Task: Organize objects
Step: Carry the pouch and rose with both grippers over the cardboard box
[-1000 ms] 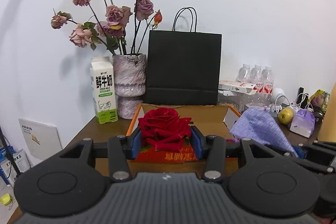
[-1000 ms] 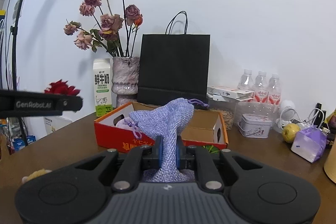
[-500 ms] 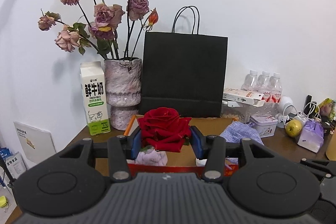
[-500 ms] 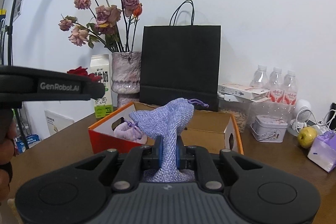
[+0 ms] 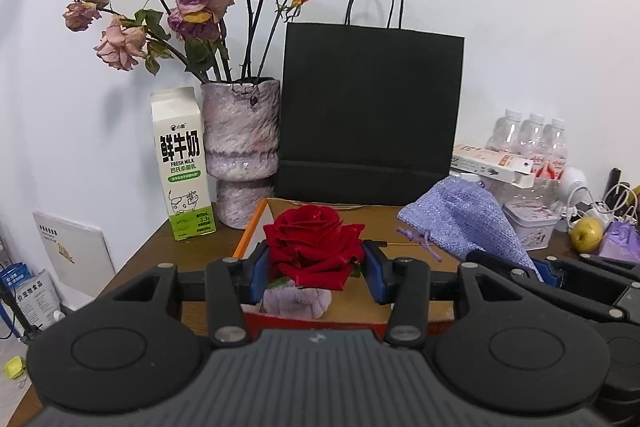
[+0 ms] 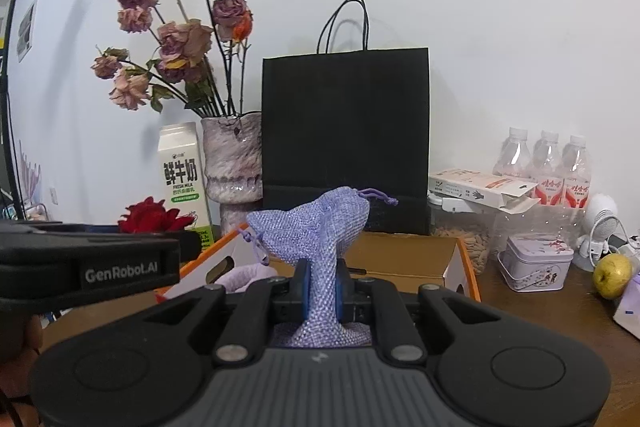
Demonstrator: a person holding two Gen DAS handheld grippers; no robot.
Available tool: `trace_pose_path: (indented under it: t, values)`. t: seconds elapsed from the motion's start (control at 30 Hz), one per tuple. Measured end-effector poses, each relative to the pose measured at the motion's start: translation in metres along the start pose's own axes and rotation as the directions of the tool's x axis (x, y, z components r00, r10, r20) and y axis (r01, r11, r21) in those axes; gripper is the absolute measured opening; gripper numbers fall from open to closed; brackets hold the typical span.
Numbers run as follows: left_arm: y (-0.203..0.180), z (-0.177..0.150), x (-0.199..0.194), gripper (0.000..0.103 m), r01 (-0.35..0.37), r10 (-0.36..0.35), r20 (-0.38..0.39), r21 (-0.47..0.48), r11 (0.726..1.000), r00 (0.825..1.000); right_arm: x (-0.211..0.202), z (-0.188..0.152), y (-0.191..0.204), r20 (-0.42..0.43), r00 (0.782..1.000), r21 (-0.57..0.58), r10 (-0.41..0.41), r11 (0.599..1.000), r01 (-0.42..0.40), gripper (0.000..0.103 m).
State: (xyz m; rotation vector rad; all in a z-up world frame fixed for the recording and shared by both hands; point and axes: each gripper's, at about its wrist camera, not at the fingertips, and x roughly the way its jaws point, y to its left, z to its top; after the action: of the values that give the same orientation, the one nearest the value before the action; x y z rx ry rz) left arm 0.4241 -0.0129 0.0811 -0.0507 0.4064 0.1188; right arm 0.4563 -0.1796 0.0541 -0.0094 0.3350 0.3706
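- Left gripper (image 5: 314, 273) is clamped on a red rose (image 5: 316, 247), blue pads pressing the bloom from both sides. Against a second ago the black bag (image 5: 370, 111) and vase (image 5: 240, 151) loom larger, so the rose has been carried toward the orange box (image 5: 250, 231) and now hangs over its near end, above a pale purple pouch (image 5: 298, 301) already lying inside.
- Right gripper (image 6: 320, 287) is pinched tight on a lavender drawstring bag (image 6: 316, 227), which stands up from the jaws. It too has closed in; the box's far wall sits just behind the bag.
- Judging by this, both items are being delivered together, and lowering and releasing into the box remain.
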Motion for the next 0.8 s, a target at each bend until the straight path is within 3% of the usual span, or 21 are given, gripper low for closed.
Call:
trace_pose_path:
  t: [0.4,0.8]
  values:
    - [-0.004,0.027,0.054,0.048,-0.058,0.059,-0.097,0.014,0.998,0.994,0.039,0.013,-0.027,-0.049,0.999,0.071,0.022,0.997,-0.019,0.01]
    - [-0.023,0.03,0.117,0.048,-0.082,0.08,-0.225,0.004,0.997,0.971,0.09,0.002,-0.047,-0.115,0.993,0.109,0.023,0.994,-0.01,0.01]
